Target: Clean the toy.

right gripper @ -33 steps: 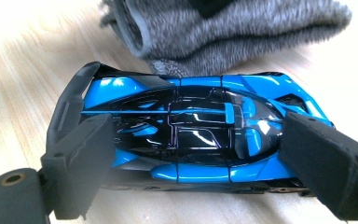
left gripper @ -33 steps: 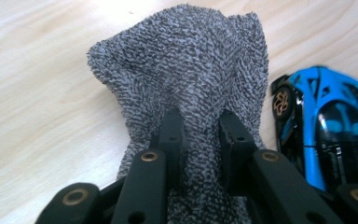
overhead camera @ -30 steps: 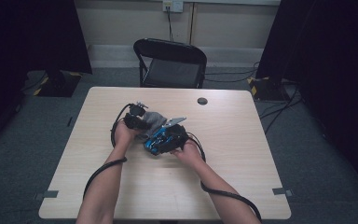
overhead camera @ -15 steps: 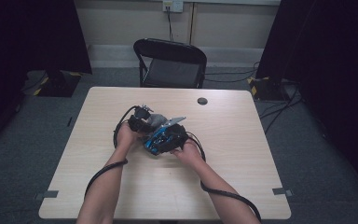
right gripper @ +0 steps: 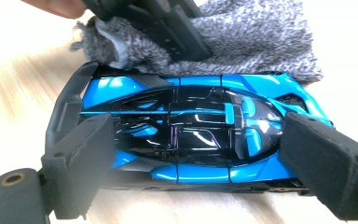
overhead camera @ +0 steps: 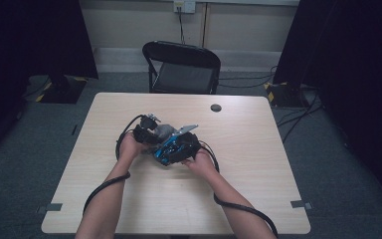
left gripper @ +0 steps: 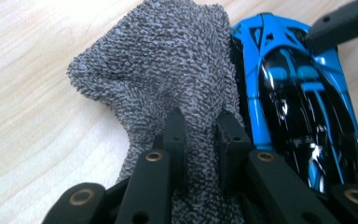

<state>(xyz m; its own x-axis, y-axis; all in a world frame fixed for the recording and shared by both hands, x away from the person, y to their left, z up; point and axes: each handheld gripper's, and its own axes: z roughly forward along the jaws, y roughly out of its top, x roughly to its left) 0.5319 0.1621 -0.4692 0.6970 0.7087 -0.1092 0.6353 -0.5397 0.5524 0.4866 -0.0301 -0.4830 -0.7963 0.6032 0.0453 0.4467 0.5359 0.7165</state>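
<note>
Resting near the middle of the table (overhead camera: 258,199), a glossy blue-and-black toy car (right gripper: 186,135) lies level on its wheels with a grey terry cloth (left gripper: 168,79) bunched against one flank, touching it. From the high view the car's long axis runs diagonally, from about eight o'clock to two o'clock, though which end leads is too small to tell there. In the right gripper view the tail with its raised wing sits at nine o'clock and the nose at three o'clock.

The car looks light, rigid and slick: its lacquered shell would likely slide under hard pads, and the thin wing and side fins seem the parts most apt to snap. The safest hold appears to be across nose and tail, or across the broad body sides, clear of the wing. The cloth looks soft, limp and grippy, and should bunch wherever it is pinched.

The right tool (right gripper: 200,172) stands wide, one foam-faced jaw at the tail and the other at the nose, apparently bracing the car lengthwise. The left tool (left gripper: 200,140) is drawn narrow, its jaws having just been closing, and pinches a fold of the cloth beside the car.

Beyond the hands, a small dark disc (overhead camera: 216,107) lies at twelve o'clock near the far table edge, with a black folding chair (overhead camera: 181,67) behind it.
</note>
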